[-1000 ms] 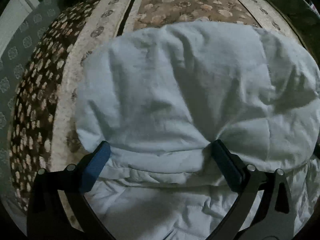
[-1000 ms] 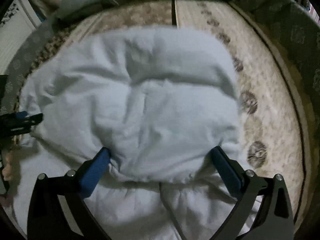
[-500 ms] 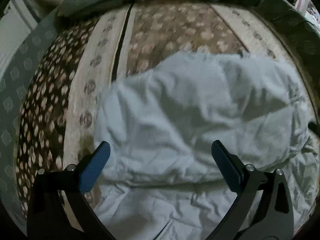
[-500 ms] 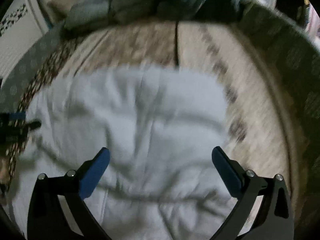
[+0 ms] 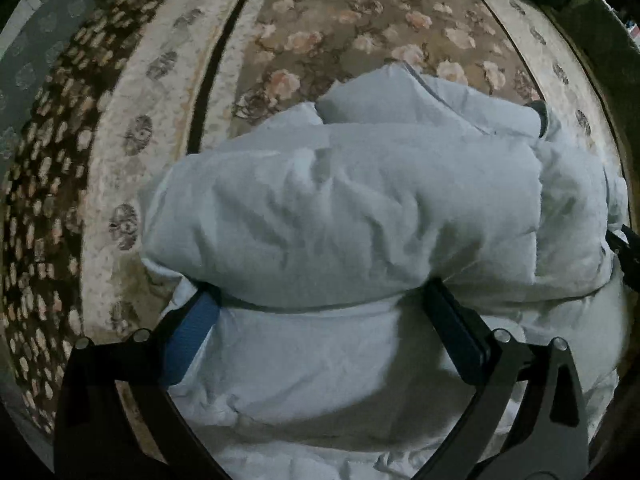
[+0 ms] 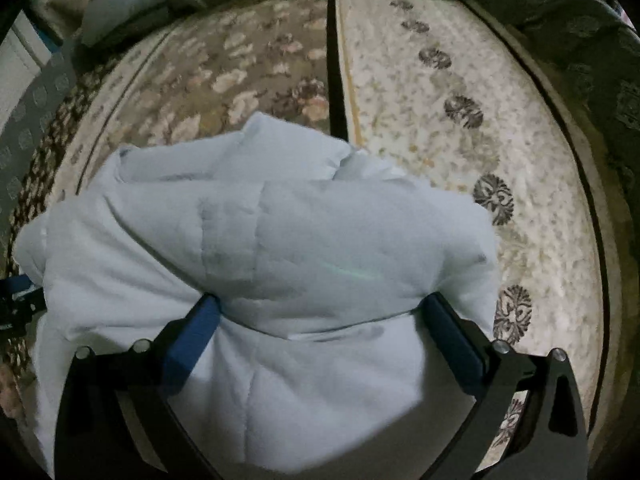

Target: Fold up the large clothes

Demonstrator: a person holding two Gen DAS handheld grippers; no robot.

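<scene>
padding fills both views: a pale blue quilted jacket (image 5: 340, 216) lies bunched on a floral bedspread (image 5: 344, 44), folded over itself into a thick roll that runs across the frame. in the left wrist view the left gripper (image 5: 320, 308) stands with its two fingers spread wide, the blue pad (image 5: 192, 336) of one finger on the left and the dark one on the right, both fingertips tucked under the near edge of the upper fold. the roll sits between them and above a flatter layer of the same jacket that spreads toward the camera. a dark-edged seam runs along the line where fold meets lower layer. at the far right edge of this view a bit of black hardware, the other gripper, shows against the cloth.

in the right wrist view the right gripper (image 6: 320, 312) is likewise spread wide, fingertips pushed in beneath the folded edge, jacket (image 6: 280, 240) bulging between and over them. neither claw pinches the fabric; the cloth simply lies in the broad gap. the jacket's far corner reaches the dark stripe (image 6: 335, 80) that divides the flowered brown panel from the cream panel with dark medallions (image 6: 494, 200). crumpled grey bedding (image 6: 132, 4) sits at the far edge of the bed. the view is slightly blurred.
</scene>
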